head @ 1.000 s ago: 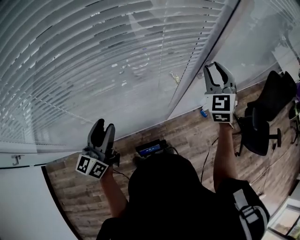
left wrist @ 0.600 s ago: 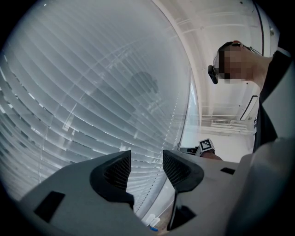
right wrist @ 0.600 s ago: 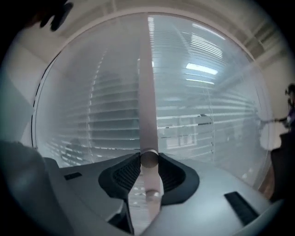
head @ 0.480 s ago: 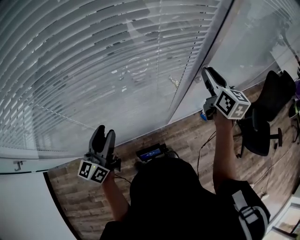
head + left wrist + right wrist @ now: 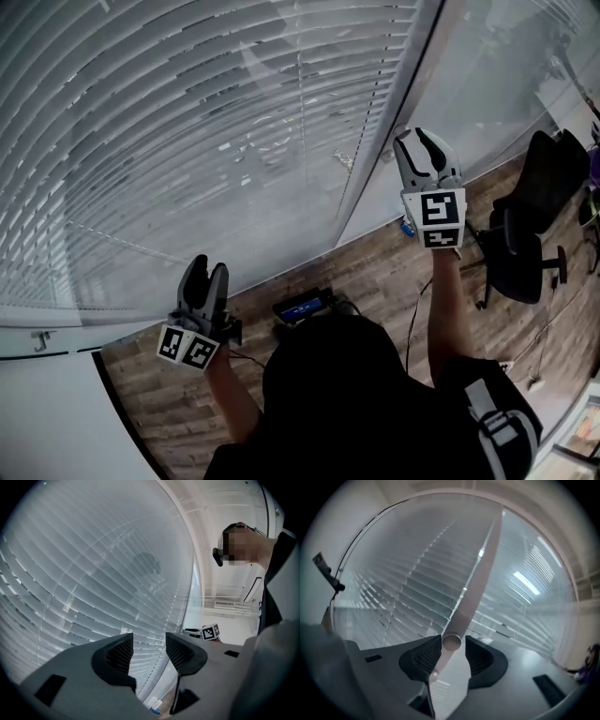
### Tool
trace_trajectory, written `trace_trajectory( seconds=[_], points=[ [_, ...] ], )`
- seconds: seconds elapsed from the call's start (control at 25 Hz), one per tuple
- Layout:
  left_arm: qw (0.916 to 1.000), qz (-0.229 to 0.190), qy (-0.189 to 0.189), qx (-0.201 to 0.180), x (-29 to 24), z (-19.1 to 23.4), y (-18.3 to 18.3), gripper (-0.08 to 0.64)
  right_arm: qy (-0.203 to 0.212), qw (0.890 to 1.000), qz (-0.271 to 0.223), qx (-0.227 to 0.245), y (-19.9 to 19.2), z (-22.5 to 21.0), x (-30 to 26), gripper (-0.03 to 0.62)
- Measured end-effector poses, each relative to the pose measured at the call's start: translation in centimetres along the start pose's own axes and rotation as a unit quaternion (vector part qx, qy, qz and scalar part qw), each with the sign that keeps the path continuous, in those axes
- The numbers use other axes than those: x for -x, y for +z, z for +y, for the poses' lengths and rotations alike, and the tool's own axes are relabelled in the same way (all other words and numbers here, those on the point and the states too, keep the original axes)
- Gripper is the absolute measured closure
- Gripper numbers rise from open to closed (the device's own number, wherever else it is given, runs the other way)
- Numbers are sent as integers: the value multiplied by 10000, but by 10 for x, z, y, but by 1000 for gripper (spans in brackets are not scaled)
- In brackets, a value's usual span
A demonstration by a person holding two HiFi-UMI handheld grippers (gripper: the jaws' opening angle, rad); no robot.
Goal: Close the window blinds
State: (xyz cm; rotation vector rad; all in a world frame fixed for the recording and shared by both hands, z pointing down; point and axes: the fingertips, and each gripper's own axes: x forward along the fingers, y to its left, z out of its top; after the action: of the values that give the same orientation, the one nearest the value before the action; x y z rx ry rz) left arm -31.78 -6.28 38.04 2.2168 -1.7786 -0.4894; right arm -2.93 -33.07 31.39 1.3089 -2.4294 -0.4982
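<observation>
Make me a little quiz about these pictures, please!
1. True or false: the left gripper holds something.
2. What stands between the jaws of the right gripper?
3. Fill in: the chair stands on the person's ____ side.

Key
1. False: its jaws stand apart with nothing between them.
2. The wand. The jaws have just been opening, with the wand between them.
3. Right.
</observation>
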Motion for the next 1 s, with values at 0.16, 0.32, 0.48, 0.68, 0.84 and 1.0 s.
trace_trajectory(
  seconds=[0.16,0.32,0.48,0.68,0.84,1.0],
  points=[
    [10000,6,-27,-29,-4,-5,0,342,-184,9942,259,1031,1,4,-6,449],
    [10000,-14,-10,-59,-4,-6,3,342,-174,9978,282,575,2,0,-7,463],
    [10000,-13,55,-49,0,-6,3,342,393,9867,55,-1574,-1,-4,-9,463],
    [10000,8,67,-30,0,-6,2,342,931,9506,-261,-2949,-2,-6,-9,463],
    [9999,61,88,-34,1,-8,-3,342,339,9967,-57,-730,-4,0,-3,456],
    [9999,82,25,-73,-6,-11,-4,342,42,9987,43,500,5,11,-5,451]
  ],
)
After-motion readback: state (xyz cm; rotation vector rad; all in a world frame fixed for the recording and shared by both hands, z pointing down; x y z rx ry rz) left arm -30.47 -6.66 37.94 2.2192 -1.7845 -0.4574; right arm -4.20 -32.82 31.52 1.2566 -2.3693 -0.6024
